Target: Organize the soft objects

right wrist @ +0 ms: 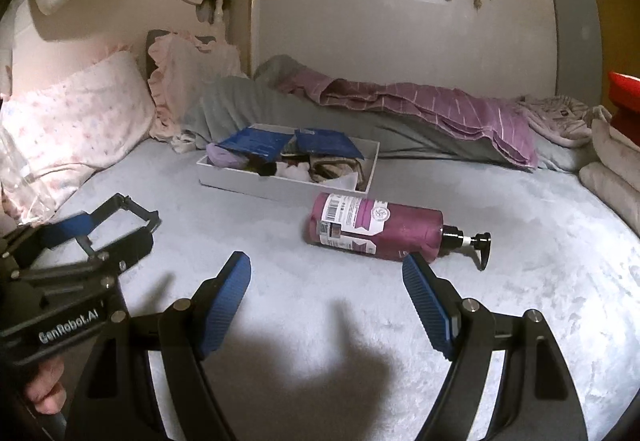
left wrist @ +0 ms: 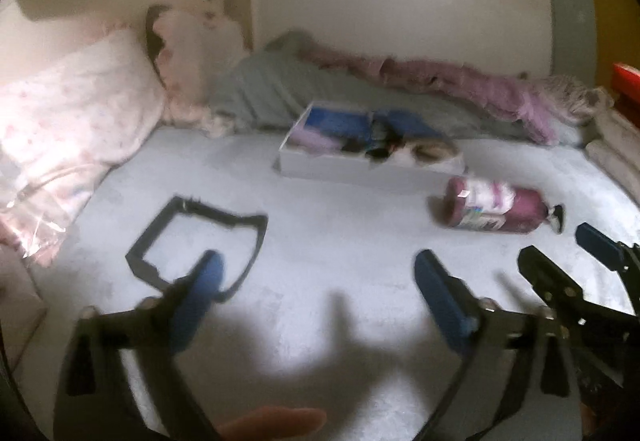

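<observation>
With both grippers gaping and empty, we see the pump bottle (right wrist: 376, 227) lying on its side at frame centre, long axis left to right, just ahead of our right gripper (right wrist: 326, 301), while our left gripper (left wrist: 316, 289) sits farther off.

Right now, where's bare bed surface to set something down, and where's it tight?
Free: the wide patch of bedspread in front of both open grippers, bordered by the black strap on the left and the pump bottle on the right. Also bare to the right of the bottle. Crowded: the white tray is full, with the bottle close in front; pillows and blankets line the edges.
</observation>
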`<state>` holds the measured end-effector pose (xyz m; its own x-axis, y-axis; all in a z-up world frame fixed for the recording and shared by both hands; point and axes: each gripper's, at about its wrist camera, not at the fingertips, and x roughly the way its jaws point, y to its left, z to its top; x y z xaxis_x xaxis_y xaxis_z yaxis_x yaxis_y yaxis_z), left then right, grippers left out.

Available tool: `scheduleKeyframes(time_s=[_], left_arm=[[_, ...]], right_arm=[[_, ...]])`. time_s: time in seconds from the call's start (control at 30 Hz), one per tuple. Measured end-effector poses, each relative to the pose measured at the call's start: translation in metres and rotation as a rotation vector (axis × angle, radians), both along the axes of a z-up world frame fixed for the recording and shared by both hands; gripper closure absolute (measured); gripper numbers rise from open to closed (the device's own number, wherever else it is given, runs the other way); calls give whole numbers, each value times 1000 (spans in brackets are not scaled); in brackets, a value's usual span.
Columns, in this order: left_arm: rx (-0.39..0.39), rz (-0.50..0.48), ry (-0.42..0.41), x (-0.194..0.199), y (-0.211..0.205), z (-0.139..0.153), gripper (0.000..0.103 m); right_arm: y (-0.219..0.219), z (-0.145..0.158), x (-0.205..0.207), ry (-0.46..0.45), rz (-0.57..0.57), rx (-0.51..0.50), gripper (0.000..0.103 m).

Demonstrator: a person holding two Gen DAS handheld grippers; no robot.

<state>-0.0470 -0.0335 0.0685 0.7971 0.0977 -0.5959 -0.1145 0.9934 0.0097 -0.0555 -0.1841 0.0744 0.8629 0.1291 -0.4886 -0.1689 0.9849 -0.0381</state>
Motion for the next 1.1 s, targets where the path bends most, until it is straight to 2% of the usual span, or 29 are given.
scheduleKeyframes(time_s=[0.03,0.1,0.13,0.17,0.23,0.3,0.4,0.47,0.5,0.7,0.8,0.97,1.1], left_arm=[[3,-16,75,10,-1,-9,5],[16,-46,285,35,-5,-41,5],[13,-51,380,46,-6,-58,1],[-27,-29,356,46,2,-53,0],[-90,-33,360,47,12,-54,0],[-100,-35,357,47,15,-53,0],[-76,-34,361,50,12,-54,0],[-92,-35,360,51,16,-54,0],[-91,-35,360,50,16,-54,0],[-82,-34,360,48,11,-57,0],[-43,-31,359,47,6,-56,0],[-75,-35,366,48,10,-57,0],[-56,-27,352,46,8,-56,0]], right_arm=[[2,-3,6,39,4,-9,24],[5,-16,23,158,-3,-40,24],[7,-24,31,222,-16,-57,24],[8,-35,41,299,-37,-79,24],[5,-55,56,439,-60,-93,21],[-2,-53,57,442,-58,-39,18],[-4,-55,56,447,-61,-36,13],[-6,-57,59,462,-76,-35,1],[-7,-58,60,470,-86,-29,0],[-10,-60,60,476,-84,-25,0],[-12,-60,60,479,-81,-10,0],[-10,-60,61,479,-82,-18,0],[-11,-60,61,479,-81,-16,0]])
